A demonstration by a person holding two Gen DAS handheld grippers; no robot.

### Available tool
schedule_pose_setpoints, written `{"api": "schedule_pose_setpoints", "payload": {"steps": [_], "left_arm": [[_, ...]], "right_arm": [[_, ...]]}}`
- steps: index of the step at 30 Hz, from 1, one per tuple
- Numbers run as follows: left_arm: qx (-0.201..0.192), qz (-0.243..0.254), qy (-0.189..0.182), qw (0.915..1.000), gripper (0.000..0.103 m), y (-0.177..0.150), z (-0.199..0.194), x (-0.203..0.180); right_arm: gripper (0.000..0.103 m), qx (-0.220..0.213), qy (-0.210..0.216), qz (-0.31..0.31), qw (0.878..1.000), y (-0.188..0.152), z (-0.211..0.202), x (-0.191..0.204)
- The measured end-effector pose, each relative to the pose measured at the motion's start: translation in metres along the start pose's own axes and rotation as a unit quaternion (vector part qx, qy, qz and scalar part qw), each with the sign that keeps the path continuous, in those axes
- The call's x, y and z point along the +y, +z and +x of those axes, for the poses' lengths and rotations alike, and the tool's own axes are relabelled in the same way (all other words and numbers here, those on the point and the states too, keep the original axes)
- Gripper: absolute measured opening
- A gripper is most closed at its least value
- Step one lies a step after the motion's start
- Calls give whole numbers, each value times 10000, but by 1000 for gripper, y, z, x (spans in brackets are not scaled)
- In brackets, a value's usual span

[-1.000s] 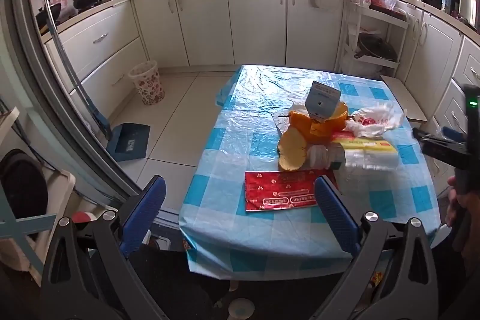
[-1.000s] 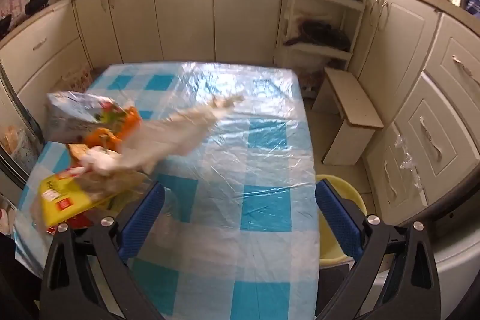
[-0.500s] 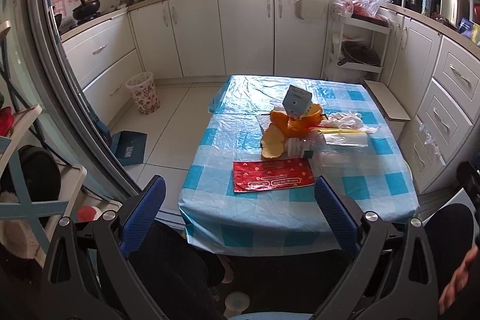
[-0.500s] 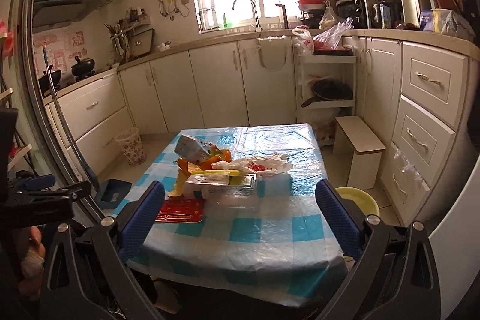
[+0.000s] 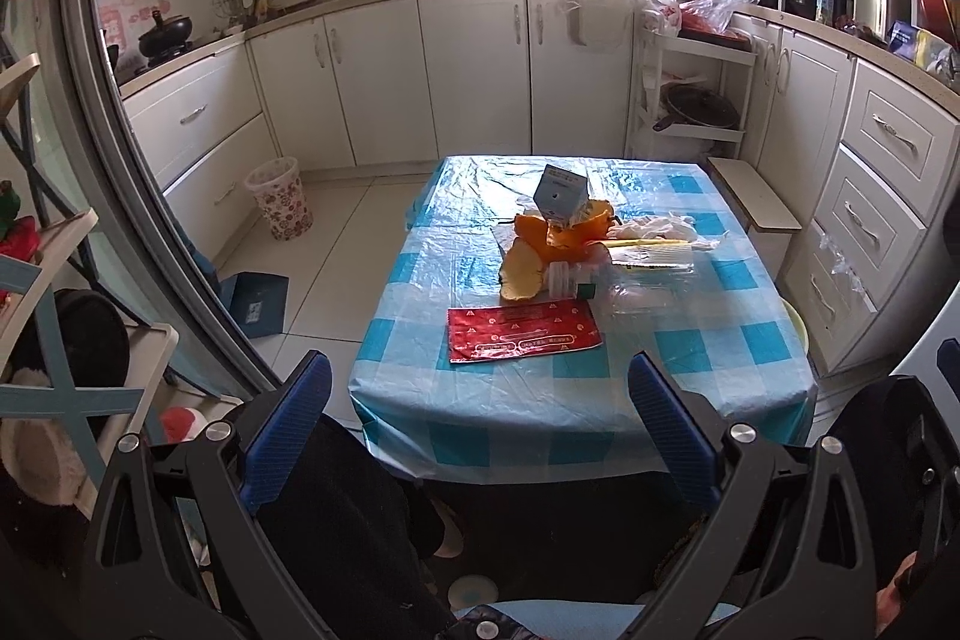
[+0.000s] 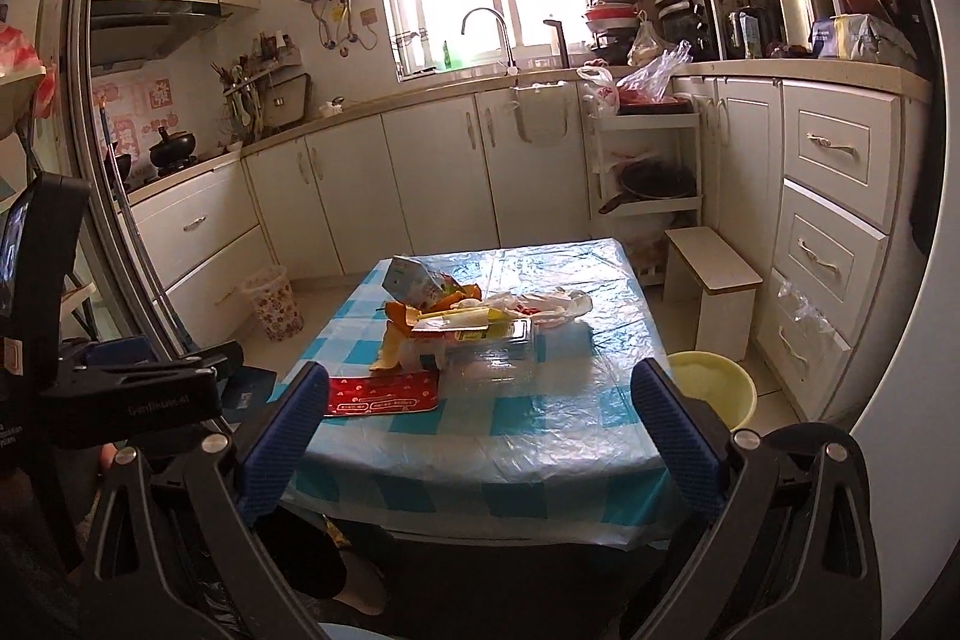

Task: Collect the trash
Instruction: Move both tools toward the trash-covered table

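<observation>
Now | we hold both grippers off the near edge, jaws apart, empty | trash pile (image 5: 576,250) mid-table (image 5: 690,352), red wrapper (image 5: 523,334) nearest, long axis left-right | L gripper (image 5: 480,418) nearer vs R gripper (image 6: 474,424).

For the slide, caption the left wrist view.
Open left gripper faces a blue-checked plastic-covered table bearing a flat red packet, orange peels and a small carton.

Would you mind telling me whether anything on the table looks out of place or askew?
Yes: trash is heaped mid-table. A small carton sits tilted on orange peels, beside a crumpled plastic bag and a clear plastic container. A flattened red wrapper lies alone near the front edge. Both claws are open, holding nothing.
</observation>
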State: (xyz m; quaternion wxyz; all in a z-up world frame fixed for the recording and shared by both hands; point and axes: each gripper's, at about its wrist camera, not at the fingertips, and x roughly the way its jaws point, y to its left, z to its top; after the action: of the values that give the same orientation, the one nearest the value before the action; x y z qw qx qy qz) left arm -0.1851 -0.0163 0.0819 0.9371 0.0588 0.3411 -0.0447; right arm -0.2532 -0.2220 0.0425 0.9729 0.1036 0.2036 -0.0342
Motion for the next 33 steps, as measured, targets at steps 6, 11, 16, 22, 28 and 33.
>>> {"api": "schedule_pose_setpoints", "payload": {"steps": [6,11,16,22,28,33], "left_arm": [[-88,-42,-13,10000,95,0,-7,2],[-139,-58,-18,9999,95,0,-11,1],[-169,-84,-10,9998,95,-1,-13,3],[-209,-128,10,9997,95,-1,-15,5],[-224,-140,1,9997,95,-1,-16,6],[-224,-142,2,9996,95,-1,-16,5]], "right_arm": [[96,-148,23,-133,9998,1,-10,5],[96,-208,29,-200,9996,3,-14,8],[96,-243,37,-199,9995,2,-17,9],[96,-239,68,-225,9994,7,-19,6],[96,-224,92,-238,9994,10,-20,7],[96,-191,110,-245,9995,9,-19,8]]}}
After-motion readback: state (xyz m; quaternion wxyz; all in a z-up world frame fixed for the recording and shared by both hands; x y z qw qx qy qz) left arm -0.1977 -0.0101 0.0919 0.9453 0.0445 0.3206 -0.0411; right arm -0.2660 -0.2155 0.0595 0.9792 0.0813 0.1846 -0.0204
